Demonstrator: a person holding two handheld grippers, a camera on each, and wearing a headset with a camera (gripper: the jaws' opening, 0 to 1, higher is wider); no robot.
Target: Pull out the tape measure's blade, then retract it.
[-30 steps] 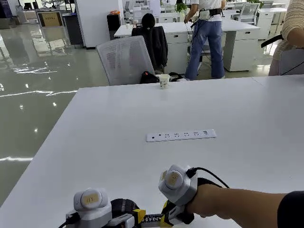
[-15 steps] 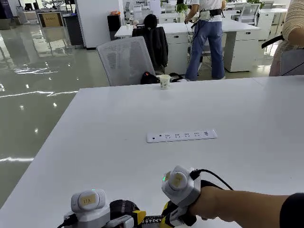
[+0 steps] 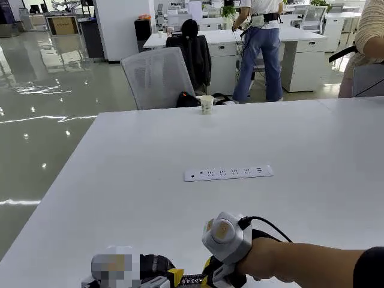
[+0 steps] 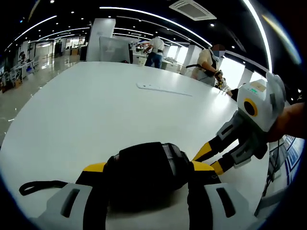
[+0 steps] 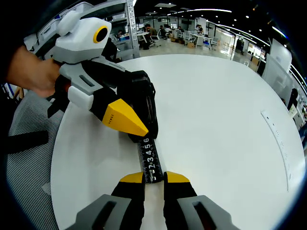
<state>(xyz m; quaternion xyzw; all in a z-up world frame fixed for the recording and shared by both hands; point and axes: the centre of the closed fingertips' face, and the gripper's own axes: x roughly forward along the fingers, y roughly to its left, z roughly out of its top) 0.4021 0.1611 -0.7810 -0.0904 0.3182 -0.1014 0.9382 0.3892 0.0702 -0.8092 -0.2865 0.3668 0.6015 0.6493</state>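
Our left tongs [image 4: 148, 168] clamp the tape measure [image 5: 141, 103] to anchor it on the worktop [image 5: 216, 120]; our right tongs [image 5: 154, 178] pinch its blade [image 5: 148, 160] at the tip, for pulling.

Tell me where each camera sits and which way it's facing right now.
Head view: on the headset, looking forward and down over the white table toward the power strip; a forearm and the right gripper show at the bottom.
Left gripper view: on the left gripper, looking along its fingers, shut on the tape measure.
Right gripper view: on the right gripper, looking along its fingers, which pinch the blade; a hand shows at the left.
Shared: both gripper views show the tape measure and the opposite gripper.
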